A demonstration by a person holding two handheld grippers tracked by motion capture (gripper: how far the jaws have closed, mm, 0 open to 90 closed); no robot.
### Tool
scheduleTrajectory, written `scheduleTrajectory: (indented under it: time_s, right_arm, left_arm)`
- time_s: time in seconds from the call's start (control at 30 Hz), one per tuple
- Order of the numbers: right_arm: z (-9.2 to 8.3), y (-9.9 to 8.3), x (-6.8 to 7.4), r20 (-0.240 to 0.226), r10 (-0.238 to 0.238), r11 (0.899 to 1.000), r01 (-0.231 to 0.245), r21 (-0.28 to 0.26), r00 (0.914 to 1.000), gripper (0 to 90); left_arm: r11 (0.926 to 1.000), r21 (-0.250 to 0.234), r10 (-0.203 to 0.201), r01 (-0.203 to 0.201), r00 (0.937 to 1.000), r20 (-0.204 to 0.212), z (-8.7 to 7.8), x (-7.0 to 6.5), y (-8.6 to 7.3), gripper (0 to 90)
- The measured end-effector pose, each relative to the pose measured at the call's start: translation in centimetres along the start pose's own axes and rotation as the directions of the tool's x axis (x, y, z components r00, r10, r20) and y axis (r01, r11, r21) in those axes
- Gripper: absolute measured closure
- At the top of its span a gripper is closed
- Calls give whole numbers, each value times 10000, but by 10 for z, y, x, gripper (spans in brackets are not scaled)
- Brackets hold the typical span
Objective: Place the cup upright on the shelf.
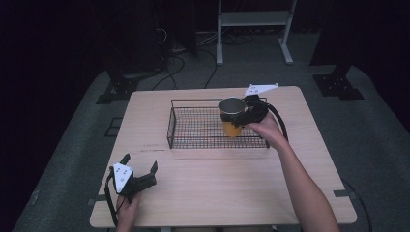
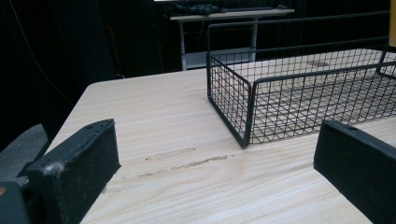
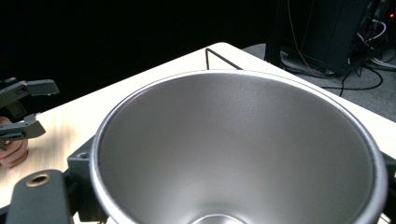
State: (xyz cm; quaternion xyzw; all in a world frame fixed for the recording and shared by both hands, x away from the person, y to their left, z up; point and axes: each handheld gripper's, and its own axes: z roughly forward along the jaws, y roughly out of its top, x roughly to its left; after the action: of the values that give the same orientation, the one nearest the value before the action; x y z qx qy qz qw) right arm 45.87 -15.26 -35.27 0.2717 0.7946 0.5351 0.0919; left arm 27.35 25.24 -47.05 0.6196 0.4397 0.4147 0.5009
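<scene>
Table (image 1: 203,188), right gripper (image 1: 243,117) seemingly gripping cup (image 1: 231,117) over basket (image 1: 193,130)

Dim room, grey carpet (image 1: 72,140), dark curtains, white-legged stand (image 1: 254,21), cables (image 1: 183,63) on floor.

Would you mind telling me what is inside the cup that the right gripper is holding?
The cup looks empty: the right gripper view shows bare silver-grey walls down to a bright patch near the bottom. The very bottom is cut off, so something small there can't be ruled out.
</scene>
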Motion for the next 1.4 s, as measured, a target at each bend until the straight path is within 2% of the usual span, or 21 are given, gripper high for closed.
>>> scheduleTrajectory:
  time_s: [0.2, 0.53, 0.6, 0.67, 0.8, 1.03, 1.4]
  right_arm:
    - [8, 5, -5, -64, 78, 9999, -78, -67, 9999, 123]
    - [25, 12, -17, -252, -138, 9999, 137, -36, 9996, 122]
    - [31, 11, -21, -360, -223, 9997, 224, 35, 9991, 122]
    - [35, 10, -24, -200, -405, 9988, 410, 273, 9990, 122]
    - [41, 7, -27, -332, -304, 9990, 315, 331, 9990, 122]
    - [56, -1, -29, -499, -159, 9976, 192, 669, 9986, 121]
    - [73, -9, -28, -739, -271, 9951, 340, 928, 9969, 120]
  left_arm:
    - [10000, -5, -15, 15, 10000, 0, 0, 0, 0, 0]
    - [10000, -11, -22, 22, 10000, 12, 0, 0, 0, 0]
    - [10000, -14, 5, -5, 10000, 36, 0, 0, 0, 0]
    - [10000, -13, -23, 23, 10000, 47, 0, 1, 0, 0]
    - [9999, 32, -165, 165, 9999, 8, 0, 2, 0, 0]
    - [10000, -11, -44, 44, 10000, 40, 0, 1, 0, 0]
    - [10000, -9, -98, 98, 9999, 57, 0, 1, 0, 0]
